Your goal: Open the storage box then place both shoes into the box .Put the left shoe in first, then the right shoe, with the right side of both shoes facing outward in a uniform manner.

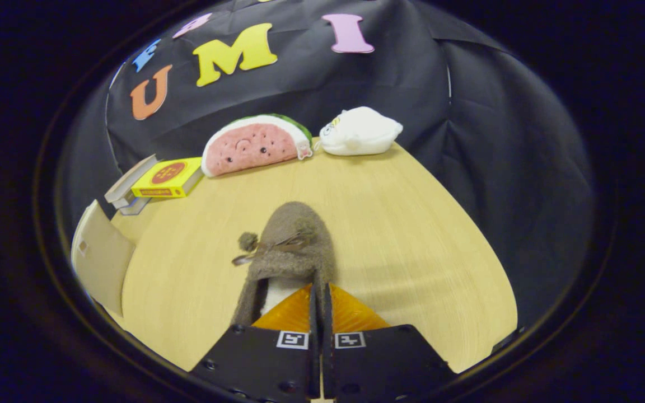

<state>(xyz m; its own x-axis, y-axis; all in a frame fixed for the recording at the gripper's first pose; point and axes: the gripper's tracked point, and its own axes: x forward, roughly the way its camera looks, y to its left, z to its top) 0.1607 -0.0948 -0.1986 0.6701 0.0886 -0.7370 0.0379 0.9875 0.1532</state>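
A grey-brown fuzzy shoe (pixel 291 246) with small pompoms and a bow lies toe-away on the wooden table (pixel 412 224), just ahead of my fingers. My gripper (pixel 320 299) is shut on the shoe, with the right rim of its opening pinched between the two fingers. The shoe's pale lining shows just left of the fingers. The beige storage box (pixel 101 257) stands at the table's left edge with a flat panel facing me; its inside is hidden. Whether the shoe rests on the table or hangs slightly above it I cannot tell.
At the back of the table sit a watermelon-slice plush (pixel 255 145) and a white plush (pixel 359 132). A yellow box (pixel 168 177) lies on stacked books (pixel 129 193) at the back left, beyond the storage box.
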